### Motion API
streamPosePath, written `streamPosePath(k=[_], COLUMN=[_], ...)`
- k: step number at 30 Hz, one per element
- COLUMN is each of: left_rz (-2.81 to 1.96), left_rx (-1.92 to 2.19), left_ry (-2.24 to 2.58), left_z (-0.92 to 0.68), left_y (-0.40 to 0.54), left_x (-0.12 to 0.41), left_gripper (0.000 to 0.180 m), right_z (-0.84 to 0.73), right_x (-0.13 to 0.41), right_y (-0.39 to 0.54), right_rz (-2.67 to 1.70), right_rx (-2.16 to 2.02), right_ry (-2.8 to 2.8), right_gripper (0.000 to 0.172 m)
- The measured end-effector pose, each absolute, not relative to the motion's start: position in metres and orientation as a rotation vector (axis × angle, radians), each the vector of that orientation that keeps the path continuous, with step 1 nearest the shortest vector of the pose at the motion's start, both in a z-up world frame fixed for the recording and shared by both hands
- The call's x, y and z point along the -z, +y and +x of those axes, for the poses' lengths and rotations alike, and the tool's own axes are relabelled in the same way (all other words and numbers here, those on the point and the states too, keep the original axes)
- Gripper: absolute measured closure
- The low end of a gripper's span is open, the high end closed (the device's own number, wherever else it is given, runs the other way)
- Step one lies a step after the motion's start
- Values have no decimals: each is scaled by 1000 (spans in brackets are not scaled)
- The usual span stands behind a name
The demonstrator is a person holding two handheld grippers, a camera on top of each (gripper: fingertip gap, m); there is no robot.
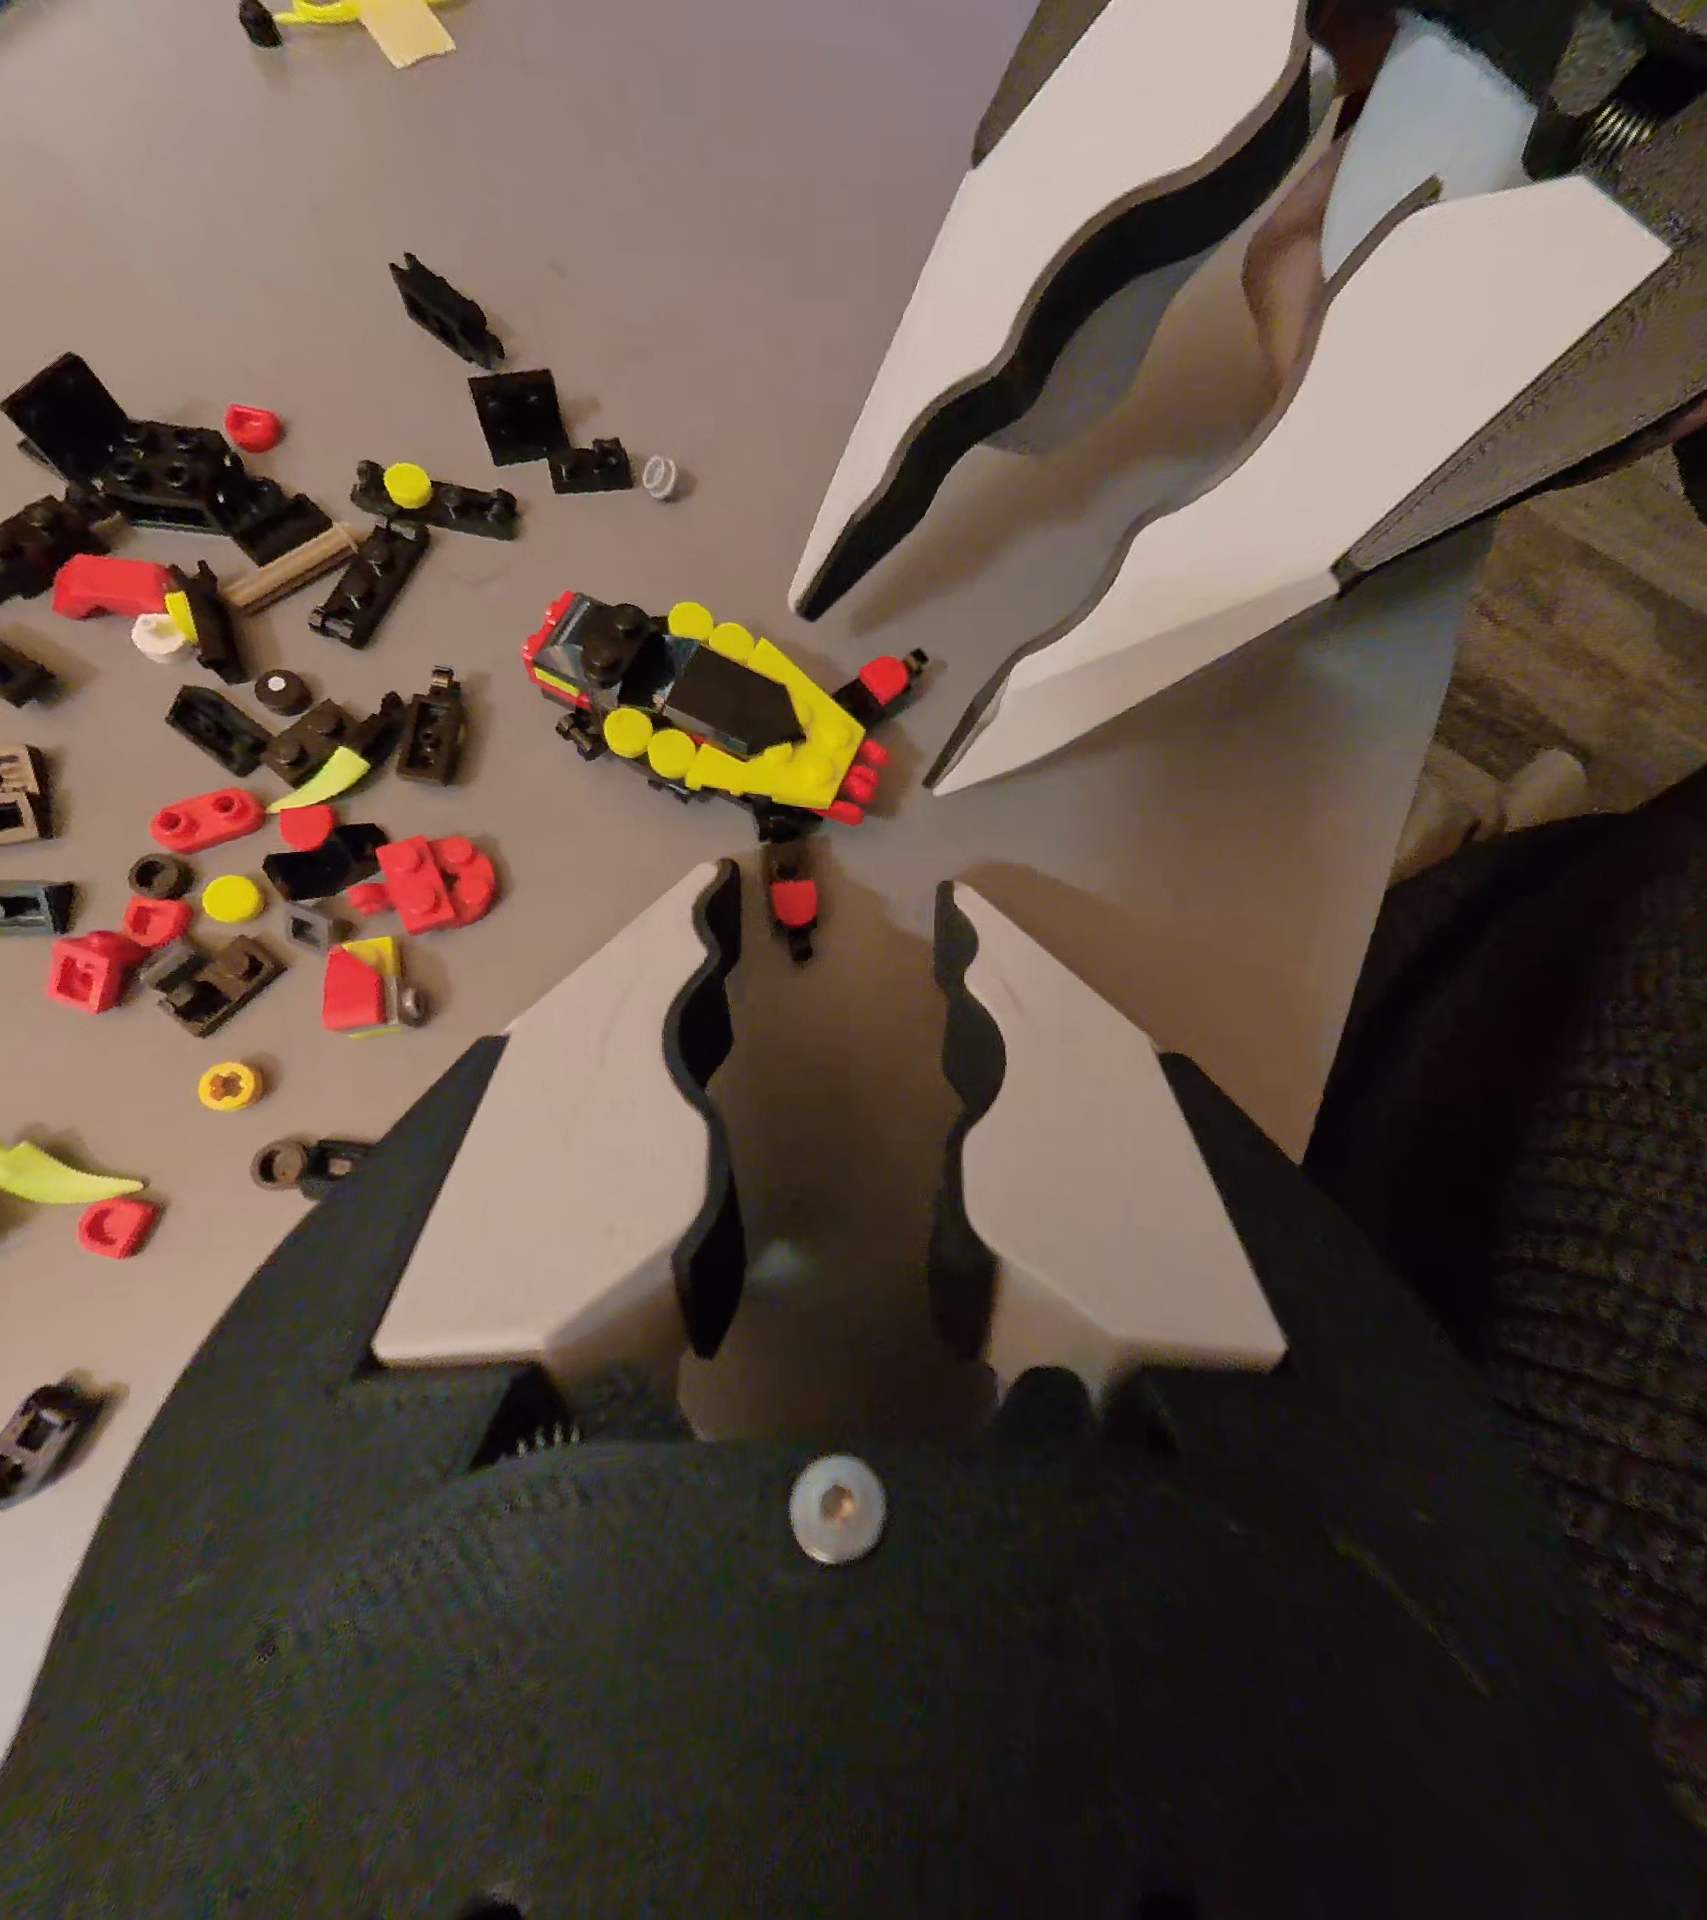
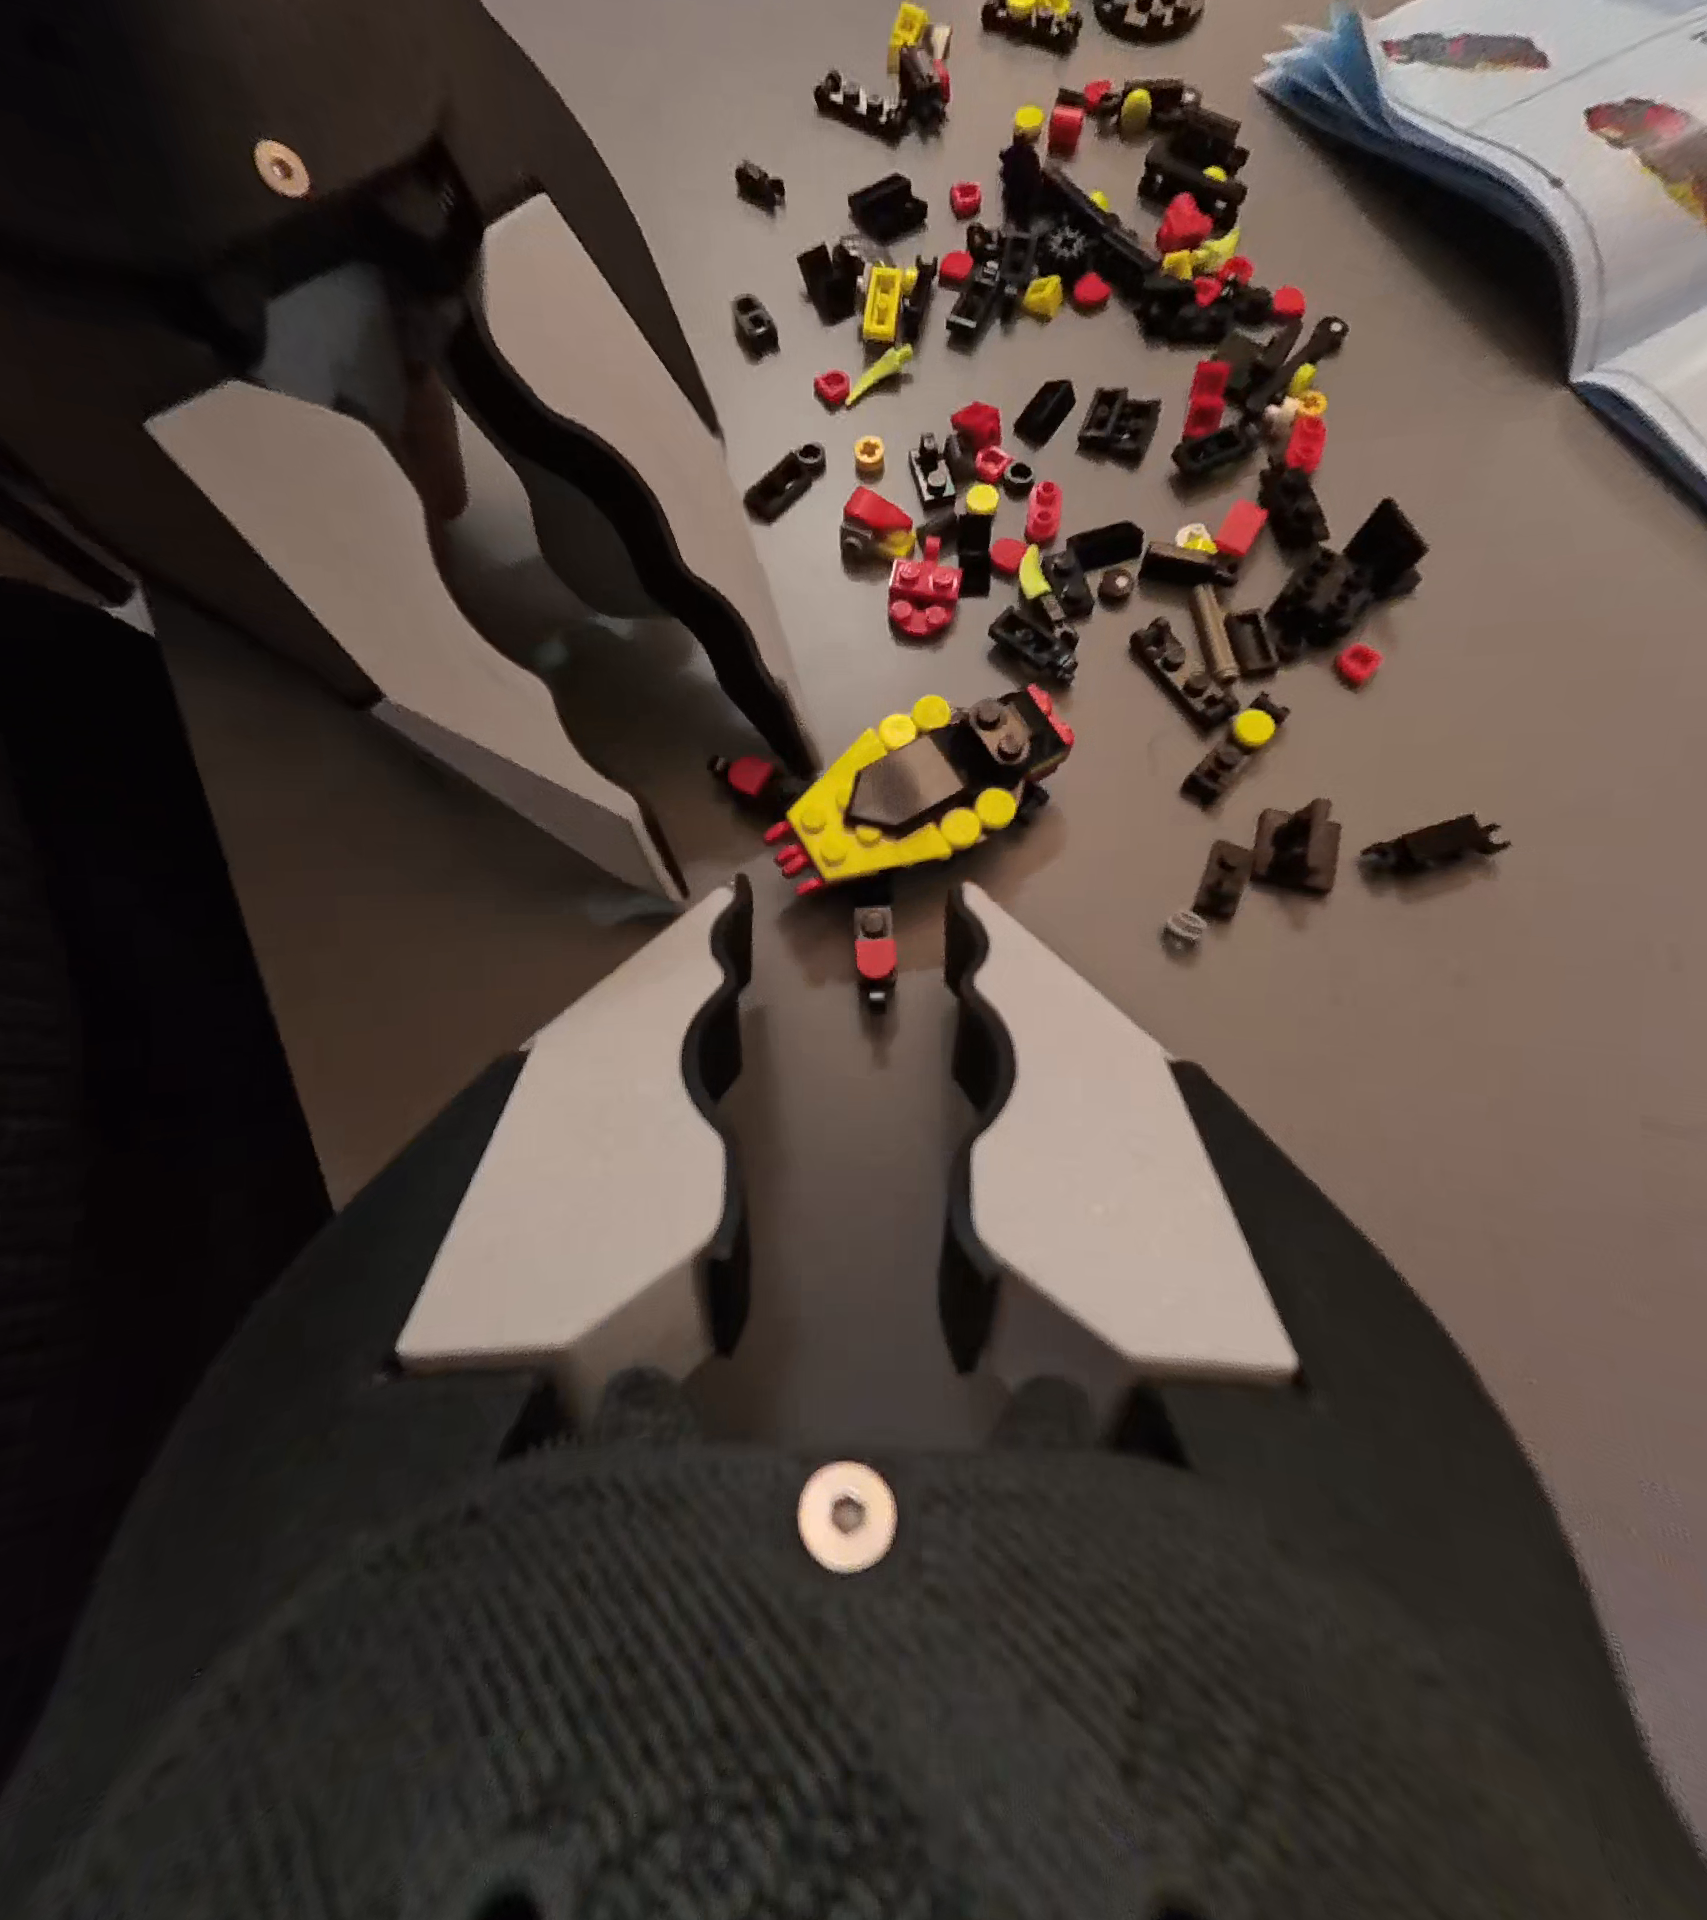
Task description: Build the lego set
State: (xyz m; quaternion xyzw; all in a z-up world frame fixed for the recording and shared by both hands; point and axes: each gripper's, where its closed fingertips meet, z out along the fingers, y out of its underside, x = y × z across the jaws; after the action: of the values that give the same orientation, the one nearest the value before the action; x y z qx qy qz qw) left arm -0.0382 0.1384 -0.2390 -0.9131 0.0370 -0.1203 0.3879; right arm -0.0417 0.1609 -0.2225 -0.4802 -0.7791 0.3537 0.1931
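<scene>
A small yellow, black and red brick model [image 1: 724,717] lies on the grey table [image 1: 672,208]. It also shows in the right wrist view [image 2: 916,800]. My left gripper [image 1: 833,883] is open. One black limb of the model with a red tip [image 1: 793,902] lies between its fingers, close to the left finger [image 1: 620,1039] with a gap. My right gripper [image 2: 851,896] is open around the opposite red-tipped limb [image 2: 874,951], and neither pad touches it. Each gripper shows in the other view, open: the right gripper [image 1: 872,696] and the left gripper [image 2: 733,826].
Many loose black, red and yellow bricks [image 1: 205,727] are scattered left of the model, and they also show in the right wrist view [image 2: 1088,416]. An open instruction booklet [image 2: 1607,208] lies at the far right. The table edge [image 1: 1400,831] and a person's dark knit clothing [image 1: 1607,1247] are close by.
</scene>
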Motion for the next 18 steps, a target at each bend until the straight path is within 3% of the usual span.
streamPosePath(k=[18], left_rz=[-2334], left_rx=[314], left_ry=[96], left_z=[-43], left_y=[143], left_x=[241], left_gripper=[164], right_z=[-39], right_x=[240], right_y=[154], right_rz=[-1200], right_rx=[-913], right_ry=[-2327], right_gripper=[155])
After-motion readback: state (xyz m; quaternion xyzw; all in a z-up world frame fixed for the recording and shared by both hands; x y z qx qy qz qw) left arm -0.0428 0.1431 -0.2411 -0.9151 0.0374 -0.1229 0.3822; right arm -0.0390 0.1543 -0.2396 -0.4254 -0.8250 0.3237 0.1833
